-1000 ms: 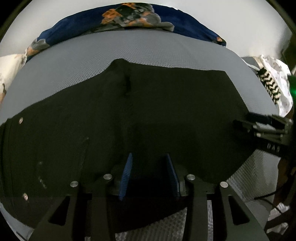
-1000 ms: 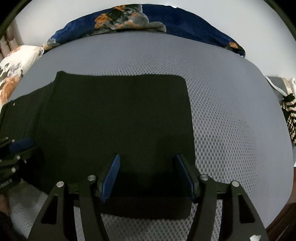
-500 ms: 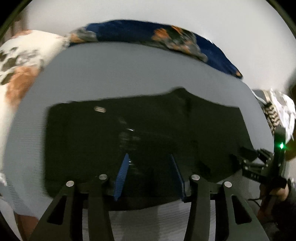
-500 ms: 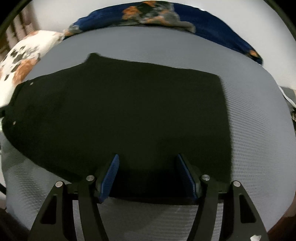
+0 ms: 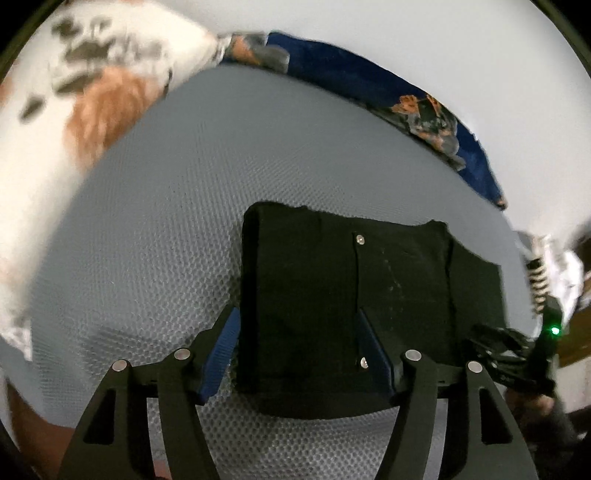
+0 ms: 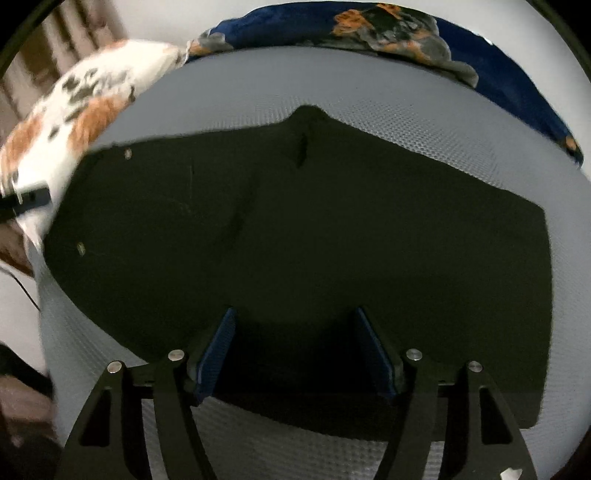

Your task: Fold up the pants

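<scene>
Here, left wrist view: the left hand-held gripper (image 5: 297, 354) is hovering wide open, holding nothing, straddling the waistband end of the black pants (image 5: 343, 295) lying flat on the grey bed (image 5: 155, 221), likely lining up a fold grip; the white floral pillow (image 5: 74, 96) is sitting well clear. Right wrist view: the right hand-held gripper (image 6: 295, 354) is also gaping empty over the pants' near edge; the blue floral pillow (image 6: 406, 26) is lying beyond, nothing is blocking.

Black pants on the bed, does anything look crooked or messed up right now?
Nothing stands out. The black pants lie flat on the grey mesh mattress, with only a small crease near the crotch.
</scene>
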